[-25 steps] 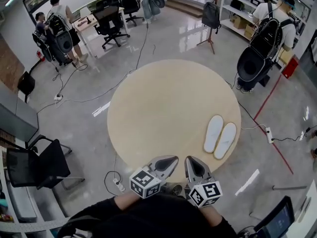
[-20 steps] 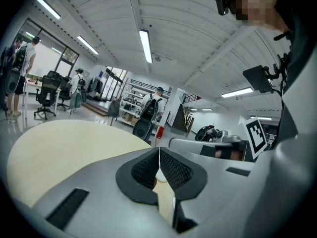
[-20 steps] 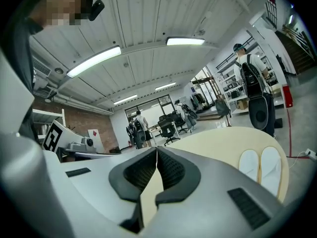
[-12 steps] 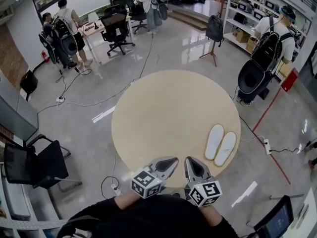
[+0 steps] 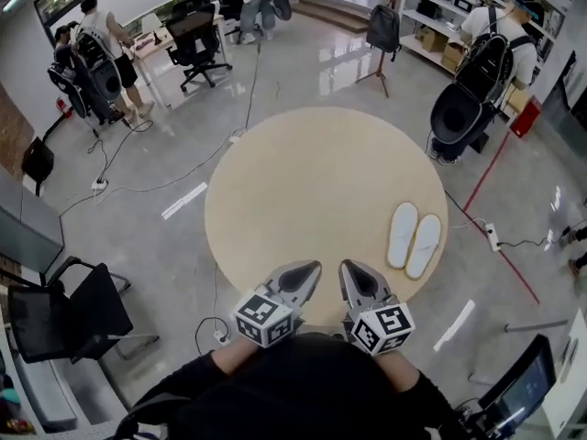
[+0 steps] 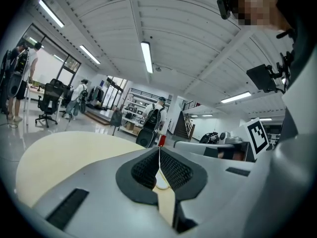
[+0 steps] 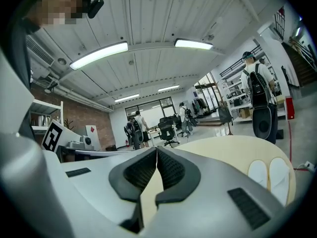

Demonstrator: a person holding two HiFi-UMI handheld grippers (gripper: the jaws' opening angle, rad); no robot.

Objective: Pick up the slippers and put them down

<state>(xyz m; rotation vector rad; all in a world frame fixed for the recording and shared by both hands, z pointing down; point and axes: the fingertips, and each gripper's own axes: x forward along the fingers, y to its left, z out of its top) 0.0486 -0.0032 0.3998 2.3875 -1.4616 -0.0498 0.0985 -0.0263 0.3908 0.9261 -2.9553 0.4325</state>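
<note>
Left tongs (image 5: 309, 269) and right tongs (image 5: 348, 268): closed, empty, held level, side by side over the counter (image 5: 303, 181) edge. Slippers (image 5: 413, 237) lie to the right.

My head camera looks steeply down on the round desk (image 5: 303, 191); cameras on my left gripper (image 5: 315, 269) and right gripper (image 5: 346, 269) look level across that same desk from its near edge

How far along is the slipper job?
Nothing looks done: the white slippers lie side by side on the round table, near its right edge. Nothing is in hand: left gripper and right gripper sit at the near edge, jaws shut and empty. Pickup and set-down remain.
</note>
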